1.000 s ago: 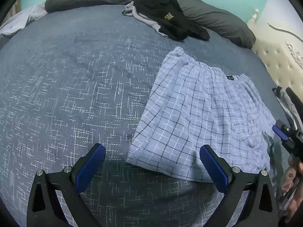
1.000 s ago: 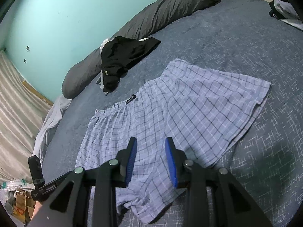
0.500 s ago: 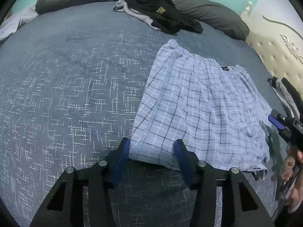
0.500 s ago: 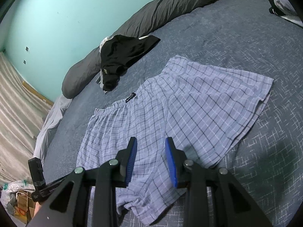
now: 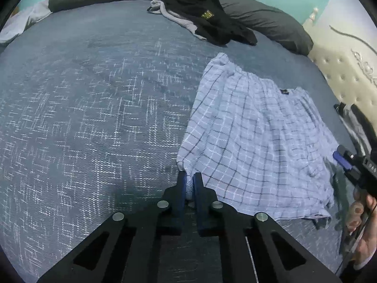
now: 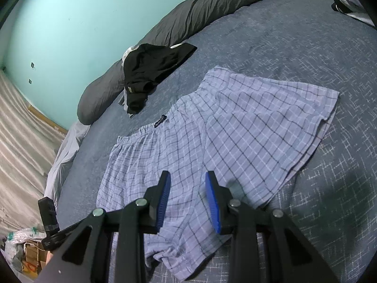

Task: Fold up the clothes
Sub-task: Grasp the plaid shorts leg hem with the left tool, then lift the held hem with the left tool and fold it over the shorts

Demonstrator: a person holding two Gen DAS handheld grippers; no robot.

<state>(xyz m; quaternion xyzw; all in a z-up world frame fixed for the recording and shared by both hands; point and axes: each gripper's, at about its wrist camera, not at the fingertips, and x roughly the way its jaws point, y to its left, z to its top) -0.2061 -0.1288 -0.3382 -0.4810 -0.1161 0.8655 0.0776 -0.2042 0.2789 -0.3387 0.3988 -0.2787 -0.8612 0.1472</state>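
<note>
Light blue checked shorts (image 5: 256, 141) lie flat on the blue bedspread (image 5: 94, 118); they also show in the right wrist view (image 6: 235, 127). My left gripper (image 5: 190, 181) is shut on the near leg-hem corner of the shorts. My right gripper (image 6: 187, 184) hovers over the crotch area of the shorts with its blue pads a moderate gap apart and nothing between them. The right gripper also shows at the right edge of the left wrist view (image 5: 353, 165).
A pile of black and grey clothes (image 5: 207, 16) lies at the far side by long dark grey pillows (image 5: 271, 23). A tufted cream headboard (image 5: 348, 80) is at the right. Another garment (image 6: 348, 2) lies at the bed's far corner. Floor clutter (image 6: 26, 247) sits beside the bed.
My left gripper moved forward to the shorts' hem corner and went from wide open to shut on it. My right gripper stayed over the shorts with the same gap.
</note>
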